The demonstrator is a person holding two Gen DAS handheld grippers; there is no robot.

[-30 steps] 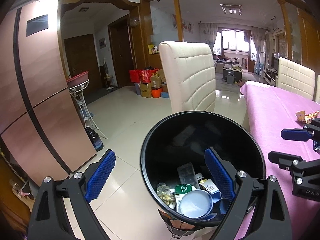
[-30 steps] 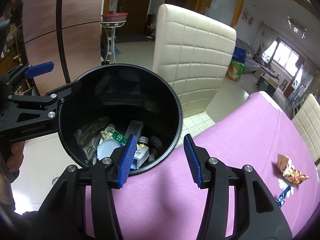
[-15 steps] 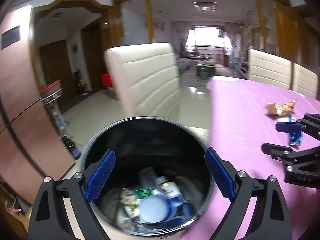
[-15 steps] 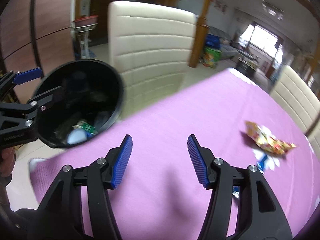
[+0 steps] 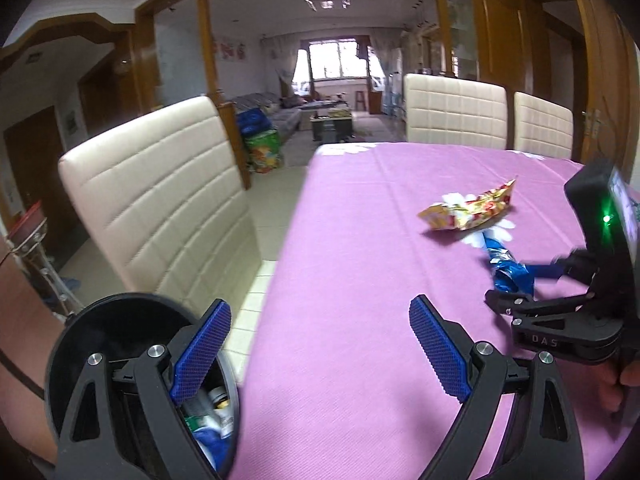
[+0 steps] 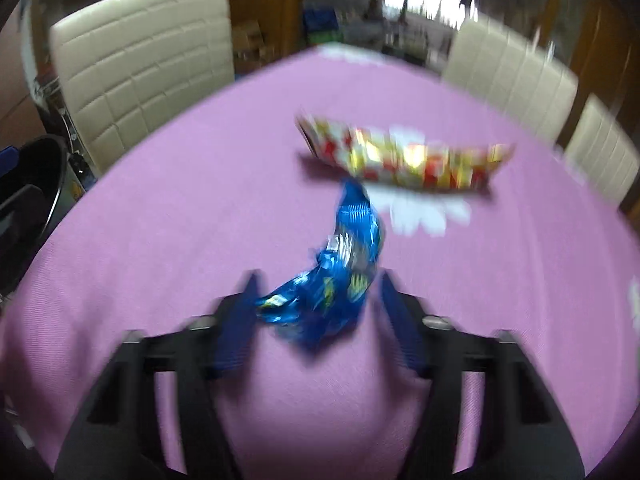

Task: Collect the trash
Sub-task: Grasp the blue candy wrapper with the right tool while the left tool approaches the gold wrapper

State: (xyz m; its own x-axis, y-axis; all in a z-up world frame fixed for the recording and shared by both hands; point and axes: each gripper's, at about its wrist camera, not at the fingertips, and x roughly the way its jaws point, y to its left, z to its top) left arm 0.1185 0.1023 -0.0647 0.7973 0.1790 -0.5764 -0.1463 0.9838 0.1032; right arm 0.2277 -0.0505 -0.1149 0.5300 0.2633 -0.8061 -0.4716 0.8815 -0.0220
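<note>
Right gripper (image 6: 316,312): its jaws have just been closing, and the blue wrapper (image 6: 340,276) is lying between them; the frame is blurred, so whether the pads are already pressing on the foil cannot be told — a gap seems to be showing on both sides.
Blue wrapper: it is lying crumpled on the purple tablecloth (image 6: 168,208), its far tip just beside the red-and-gold wrapper (image 6: 404,160).
Red-and-gold wrapper: it is resting on the cloth beyond the blue one, toward the far chairs (image 5: 454,114).
Left gripper (image 5: 320,350): it is hanging released over the near edge of the table, jaws standing wide with nothing between them.
Trash bin (image 5: 76,344): the black bin is sitting at the table's left edge, behind the left gripper's left finger (image 5: 202,354) — bottles and packets are showing inside it.
Near chair (image 5: 160,200): the cream padded chair is standing just beyond the bin, beside the table.
Person's hand (image 5: 618,380): part of it is showing at the right edge of the left view, holding the right gripper's handle.
</note>
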